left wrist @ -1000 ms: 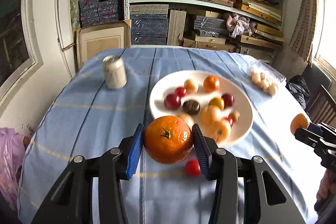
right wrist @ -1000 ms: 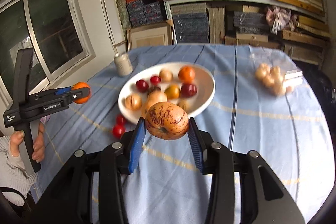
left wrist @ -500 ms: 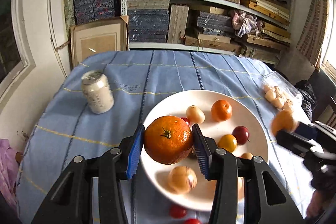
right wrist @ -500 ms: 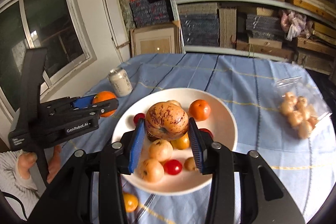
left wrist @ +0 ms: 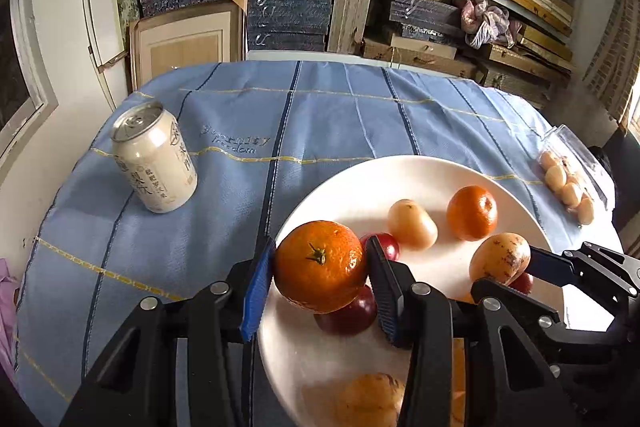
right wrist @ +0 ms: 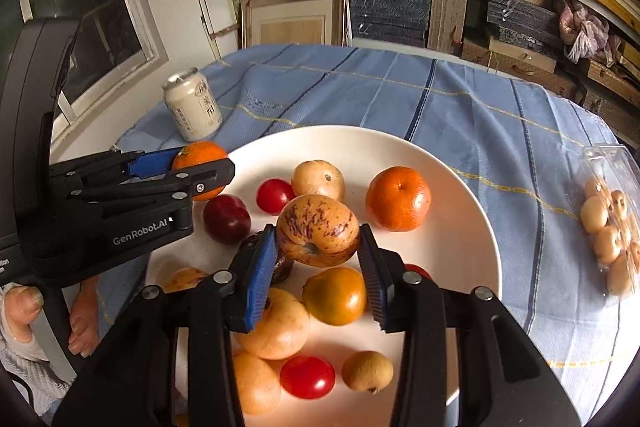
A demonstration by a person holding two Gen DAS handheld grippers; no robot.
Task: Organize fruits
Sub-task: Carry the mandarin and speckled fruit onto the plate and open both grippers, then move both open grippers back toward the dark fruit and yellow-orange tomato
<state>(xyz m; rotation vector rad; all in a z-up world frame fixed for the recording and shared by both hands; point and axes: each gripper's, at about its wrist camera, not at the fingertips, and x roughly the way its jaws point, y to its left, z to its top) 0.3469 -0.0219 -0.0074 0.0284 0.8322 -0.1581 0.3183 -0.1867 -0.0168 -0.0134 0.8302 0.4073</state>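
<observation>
My left gripper [left wrist: 320,267] is shut on an orange mandarin [left wrist: 320,265], held just above the left edge of the white plate [left wrist: 360,175]. My right gripper [right wrist: 318,247] is shut on a speckled yellow-purple fruit [right wrist: 318,229] over the middle of the plate [right wrist: 460,195]. Several fruits lie on the plate: a second mandarin [right wrist: 398,199], a dark red plum [right wrist: 226,219], red cherry tomatoes [right wrist: 307,377], pale round fruits and an orange-yellow one [right wrist: 335,295]. From the right wrist view, the left gripper [right wrist: 200,171] with its mandarin sits at the plate's left rim.
A pale drink can [left wrist: 154,163] stands on the blue striped tablecloth [left wrist: 320,115] left of the plate. A clear bag of small tan fruits [right wrist: 608,223] lies at the table's right side. Shelves of boxes fill the back wall. A person's hand [right wrist: 80,323] holds the left gripper's handle.
Both grippers have moved forward and lower over the plate, each keeping its fruit. The plate now fills much more of both views, and the loose tomatoes on the cloth have dropped out of sight.
</observation>
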